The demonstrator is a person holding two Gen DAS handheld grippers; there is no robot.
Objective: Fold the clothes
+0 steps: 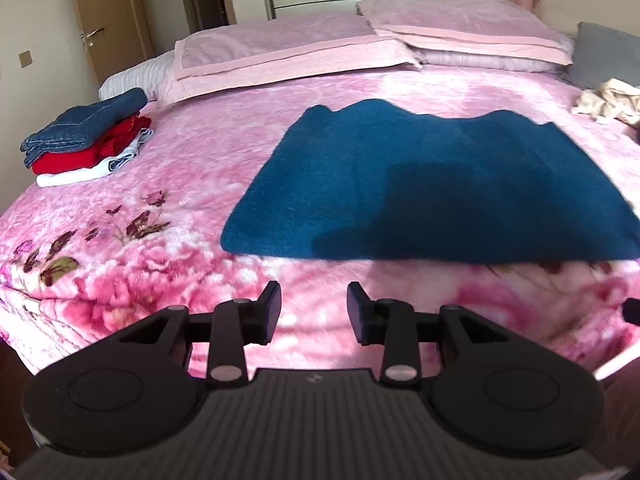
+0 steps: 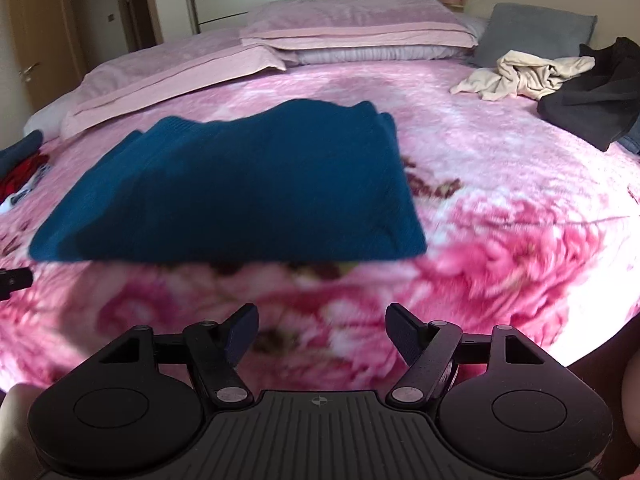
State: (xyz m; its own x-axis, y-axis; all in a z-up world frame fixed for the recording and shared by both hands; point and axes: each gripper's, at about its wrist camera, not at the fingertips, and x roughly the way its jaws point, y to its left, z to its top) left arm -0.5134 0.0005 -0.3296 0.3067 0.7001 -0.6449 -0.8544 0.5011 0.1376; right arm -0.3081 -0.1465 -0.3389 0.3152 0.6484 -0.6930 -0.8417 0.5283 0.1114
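— What is the blue sweater (image 1: 432, 188) like?

— Soft and fuzzy, folded into a flat, wide shape on the pink flowery blanket (image 1: 132, 248). Its long side runs left to right (the bumpy end points at the pillows (image 1: 460, 28)).

— And the claws?

— Both sit just in front of the sweater, over the blanket. The left gripper (image 1: 314, 310) is partly open, nothing in it. The right gripper (image 2: 322, 334) is wide open, also empty.

— What else is near the sweater?

— To its left, a neat stack (image 1: 86, 138): jeans, something red, something white. To its right, a crumpled cream cloth (image 2: 524, 74) and a black one (image 2: 596, 96).
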